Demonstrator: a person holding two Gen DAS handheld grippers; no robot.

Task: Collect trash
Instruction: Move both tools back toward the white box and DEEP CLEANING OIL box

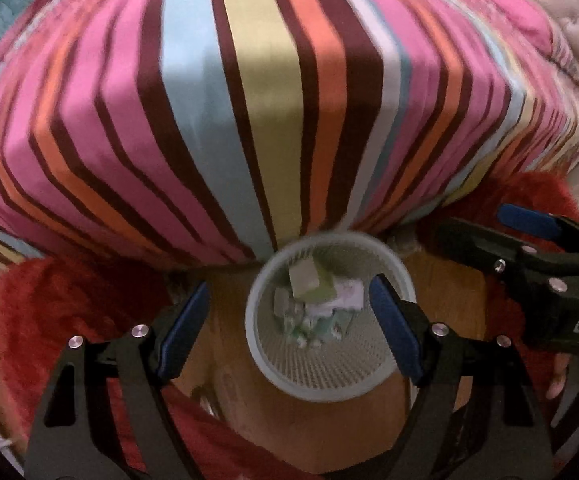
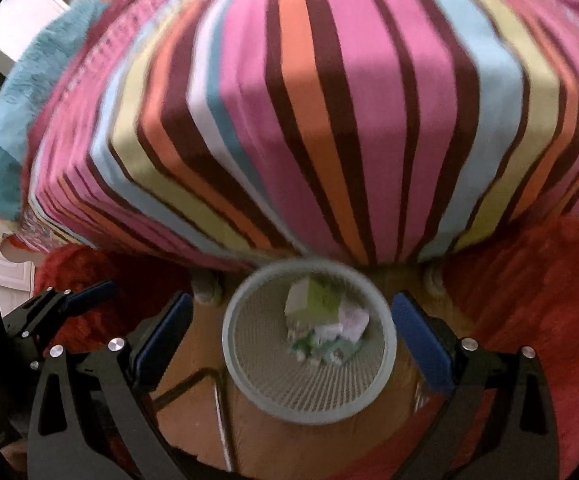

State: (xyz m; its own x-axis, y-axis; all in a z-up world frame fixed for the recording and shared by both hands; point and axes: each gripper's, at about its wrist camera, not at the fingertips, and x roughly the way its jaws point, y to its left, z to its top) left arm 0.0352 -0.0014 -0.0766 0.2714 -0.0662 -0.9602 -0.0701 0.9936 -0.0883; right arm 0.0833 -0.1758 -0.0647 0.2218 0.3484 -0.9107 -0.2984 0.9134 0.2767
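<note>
A pale mesh waste bin stands on the floor at the foot of the bed, seen from above in both wrist views. In it lie a green and white box and crumpled papers. My left gripper hangs above the bin, open, with nothing between its blue pads. To its right is my right gripper. In the right wrist view the bin, the box and the papers lie below my right gripper, which is wide open and holds nothing. The left gripper shows at the left edge.
A bed with a striped cover rises right behind the bin. Red fluffy rugs lie on both sides of it on the wooden floor. A teal blanket lies on the bed's far left. A hand's fingers show under the right gripper.
</note>
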